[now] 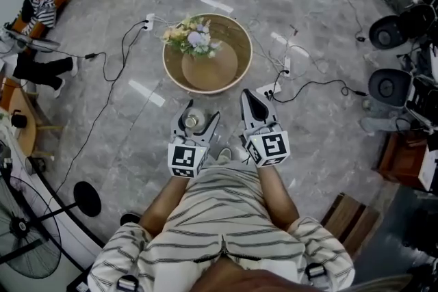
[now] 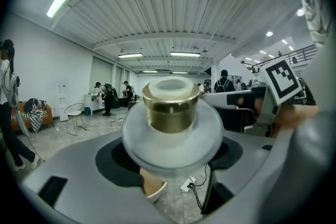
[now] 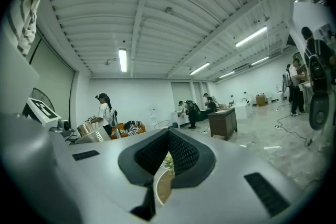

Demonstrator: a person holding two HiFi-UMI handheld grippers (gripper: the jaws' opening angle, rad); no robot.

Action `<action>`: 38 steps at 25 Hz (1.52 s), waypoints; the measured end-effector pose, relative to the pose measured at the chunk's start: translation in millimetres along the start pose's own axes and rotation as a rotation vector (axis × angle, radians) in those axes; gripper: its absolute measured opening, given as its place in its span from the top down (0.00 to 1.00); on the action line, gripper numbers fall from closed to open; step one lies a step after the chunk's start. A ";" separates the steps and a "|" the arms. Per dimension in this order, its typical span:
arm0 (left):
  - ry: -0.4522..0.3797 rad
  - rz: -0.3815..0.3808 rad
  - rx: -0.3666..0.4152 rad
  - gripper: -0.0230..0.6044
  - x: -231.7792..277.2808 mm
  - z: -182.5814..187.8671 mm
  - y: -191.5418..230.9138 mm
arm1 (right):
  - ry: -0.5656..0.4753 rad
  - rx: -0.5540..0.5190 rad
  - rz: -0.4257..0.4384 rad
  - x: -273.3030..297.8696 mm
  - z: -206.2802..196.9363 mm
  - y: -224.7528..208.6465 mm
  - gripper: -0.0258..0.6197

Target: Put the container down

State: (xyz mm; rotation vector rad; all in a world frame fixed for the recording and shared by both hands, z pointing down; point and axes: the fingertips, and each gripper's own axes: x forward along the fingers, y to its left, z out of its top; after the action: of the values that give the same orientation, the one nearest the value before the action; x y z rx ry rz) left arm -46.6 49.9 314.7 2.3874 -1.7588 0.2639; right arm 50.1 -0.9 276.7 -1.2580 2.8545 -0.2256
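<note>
My left tool (image 1: 196, 121) grips the container (image 2: 170, 113) upright, short of the counter (image 1: 241, 44) where I judge it belongs; my right tool (image 1: 252, 100) is closed, empty.

the container (image 2: 173, 126) is frosted white and gold, the shirt (image 1: 219, 215) cream with dark stripes, the floor (image 1: 328, 120) marbled grey

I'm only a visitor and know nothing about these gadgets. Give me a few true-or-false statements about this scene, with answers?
1. The left gripper holds the container. True.
2. The right gripper holds a flower. False: its jaws are together, with nothing between them.
3. The container stands on the round table. False: it is in the gripper's jaws, short of the table.
4. Flowers are on the table. True.
</note>
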 end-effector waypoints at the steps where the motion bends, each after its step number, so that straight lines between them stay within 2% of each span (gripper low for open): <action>1: 0.002 0.001 0.000 0.44 1.3 -1.1 0.2 | -0.002 0.005 0.002 1.9 -0.7 -2.8 0.95; 10: 0.046 -0.008 -0.008 0.44 30.5 -24.3 13.9 | 0.065 0.042 -0.031 18.3 -35.3 -26.2 0.95; 23: 0.087 -0.033 -0.038 0.44 98.4 -82.0 76.6 | 0.131 0.064 -0.030 99.0 -99.4 -34.8 0.95; 33: 0.136 -0.049 -0.082 0.44 149.9 -158.9 101.8 | 0.230 0.104 -0.068 131.4 -187.8 -54.9 0.95; 38: 0.179 -0.024 -0.123 0.44 175.5 -201.6 111.0 | 0.276 0.123 -0.087 139.2 -231.8 -71.0 0.95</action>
State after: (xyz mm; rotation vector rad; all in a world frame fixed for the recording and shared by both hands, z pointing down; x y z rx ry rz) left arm -110.5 -97.9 555.2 2.2228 -1.6179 0.3445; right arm -8.4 -121.3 522.1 -1.4300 2.9515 -0.6121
